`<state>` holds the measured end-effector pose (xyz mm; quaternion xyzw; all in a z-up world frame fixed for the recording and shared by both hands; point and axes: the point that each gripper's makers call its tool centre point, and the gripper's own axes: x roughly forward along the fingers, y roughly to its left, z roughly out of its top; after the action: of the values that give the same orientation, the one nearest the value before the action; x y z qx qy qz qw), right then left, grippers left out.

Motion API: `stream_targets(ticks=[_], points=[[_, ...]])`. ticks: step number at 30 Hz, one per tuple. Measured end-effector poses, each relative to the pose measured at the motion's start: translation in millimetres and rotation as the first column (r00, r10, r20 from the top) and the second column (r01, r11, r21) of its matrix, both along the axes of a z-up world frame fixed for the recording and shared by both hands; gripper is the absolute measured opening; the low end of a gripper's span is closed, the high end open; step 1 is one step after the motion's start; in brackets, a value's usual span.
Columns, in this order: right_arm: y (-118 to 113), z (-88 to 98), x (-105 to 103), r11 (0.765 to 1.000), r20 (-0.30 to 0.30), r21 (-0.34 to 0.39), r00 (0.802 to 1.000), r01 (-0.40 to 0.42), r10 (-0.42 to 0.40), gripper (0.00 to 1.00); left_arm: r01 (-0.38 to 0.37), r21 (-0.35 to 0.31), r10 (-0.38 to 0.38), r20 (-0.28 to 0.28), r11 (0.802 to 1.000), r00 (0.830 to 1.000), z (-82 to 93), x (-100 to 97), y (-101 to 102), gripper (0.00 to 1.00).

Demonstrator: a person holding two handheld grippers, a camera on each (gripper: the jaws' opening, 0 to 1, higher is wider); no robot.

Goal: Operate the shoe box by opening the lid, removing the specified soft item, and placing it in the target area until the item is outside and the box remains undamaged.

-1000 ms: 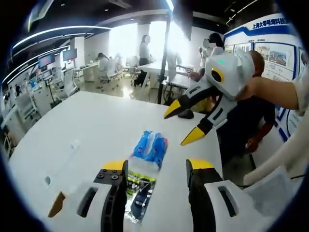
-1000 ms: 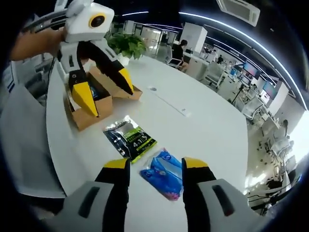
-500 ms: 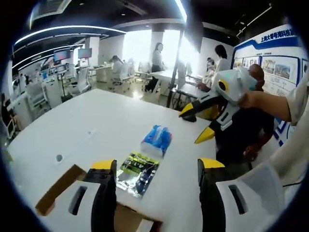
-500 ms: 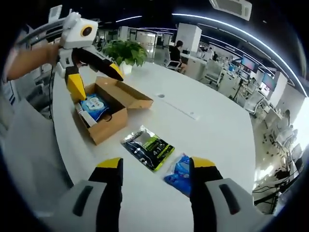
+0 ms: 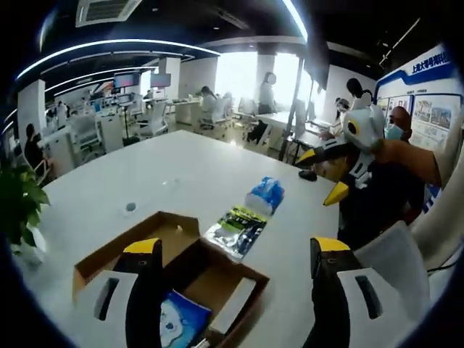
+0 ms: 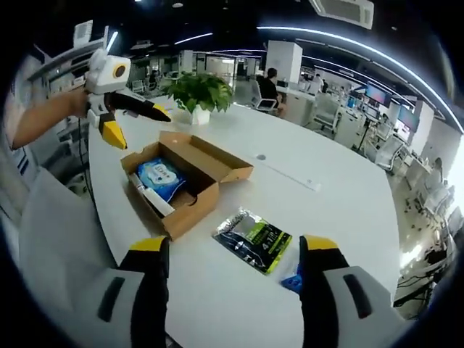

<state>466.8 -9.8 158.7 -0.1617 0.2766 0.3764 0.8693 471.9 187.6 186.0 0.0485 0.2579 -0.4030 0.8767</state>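
An open brown cardboard shoe box [image 6: 190, 190] lies on the white table [image 6: 341, 217], its lid [image 6: 210, 156] folded back. A blue-and-white soft pack [image 6: 161, 176] rests inside it. Beside the box lie a black-and-green packet [image 6: 254, 235] and a blue packet [image 6: 291, 279], the blue one partly behind my right jaw. My right gripper [image 6: 234, 244] is open and empty above the table's edge. My left gripper [image 6: 138, 125] hangs open beyond the box. In the left gripper view the box [image 5: 217, 279], black-and-green packet [image 5: 235, 228] and blue packet [image 5: 264, 194] lie ahead of my open left gripper [image 5: 236, 246]; the right gripper [image 5: 322, 174] hovers open past them.
A potted plant [image 6: 199, 90] stands on the table behind the box. A small round port [image 5: 130, 206] sits in the tabletop. A person in dark clothes [image 5: 384, 188] stands at the table's edge. Desks, chairs and several people fill the office behind.
Both grippers have drawn back and apart from the two packets, staying open. The views widened, so the open box with the pack inside has come into sight.
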Motion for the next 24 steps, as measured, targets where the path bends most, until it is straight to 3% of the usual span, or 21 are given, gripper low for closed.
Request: stream_targets(ticks=[10,16,24], points=[[44.1,-4.8,-2.8,0.999,0.006,0.019,0.999,-0.032,0.032,0.87,-0.08,0.028,0.08,0.018,0.996,0.997,-5.6,-23.9,61.3,0.95],[73.8,-12.7,-5.7,0.997,-0.001,0.005,0.997,-0.082,0.082,0.87,-0.15,0.039,0.149,0.029,0.988,0.988,-10.4,-38.4,99.8,0.91],[119.8,-26.2,-12.0,0.99,-0.025,0.014,0.989,-0.143,0.143,0.84,-0.272,0.053,0.27,0.041,0.961,0.962,-20.2,-55.8,158.1,0.9]])
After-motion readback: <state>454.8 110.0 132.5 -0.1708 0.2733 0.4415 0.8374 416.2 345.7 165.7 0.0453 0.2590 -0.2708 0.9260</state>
